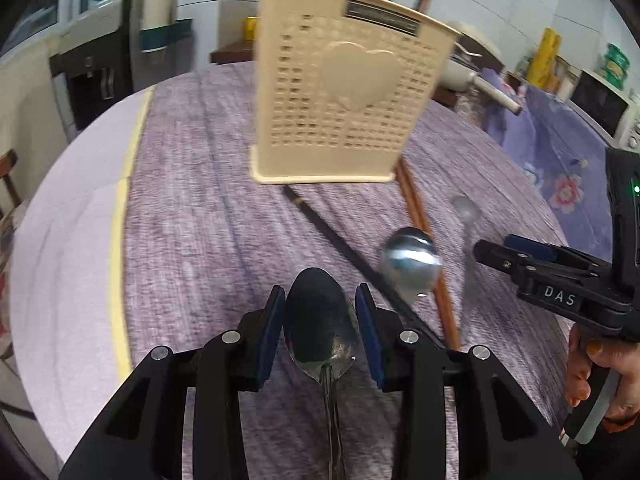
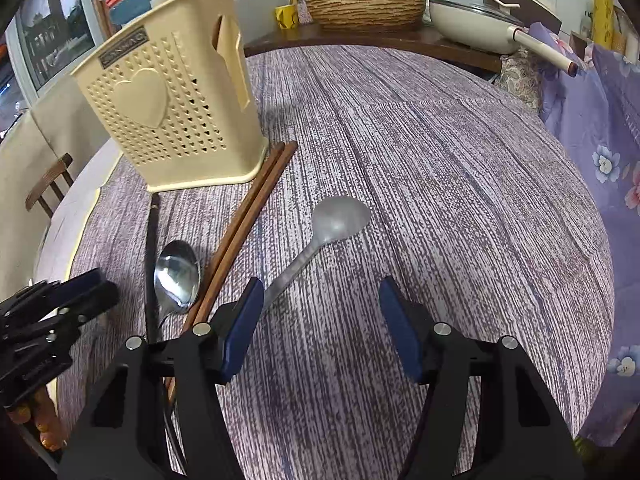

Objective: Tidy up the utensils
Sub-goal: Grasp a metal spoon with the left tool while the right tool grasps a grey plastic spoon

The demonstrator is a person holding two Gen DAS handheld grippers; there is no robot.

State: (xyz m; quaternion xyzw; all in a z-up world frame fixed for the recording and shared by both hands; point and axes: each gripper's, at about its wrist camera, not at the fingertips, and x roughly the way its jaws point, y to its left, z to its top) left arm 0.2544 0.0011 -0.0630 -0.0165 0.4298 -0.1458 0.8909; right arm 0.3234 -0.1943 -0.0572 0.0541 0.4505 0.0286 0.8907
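One spoon (image 1: 320,316) is sitting between the left gripper (image 1: 320,312) pads, pinched for transfer to holder (image 1: 340,92) (approx. ahead); right gripper (image 2: 320,328) is hanging spread, nothing btwn jaws.

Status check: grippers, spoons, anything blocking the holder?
Left gripper shut on a spoon. Right gripper open, empty, above the dull spoon's handle. Holder upright; chopsticks and shiny spoon on the table.

Home kitchen, microwave (image 1: 600,106), lidded pan (image 2: 476,20), basin with tap (image 2: 366,6), clothed table (image 2: 440,160)
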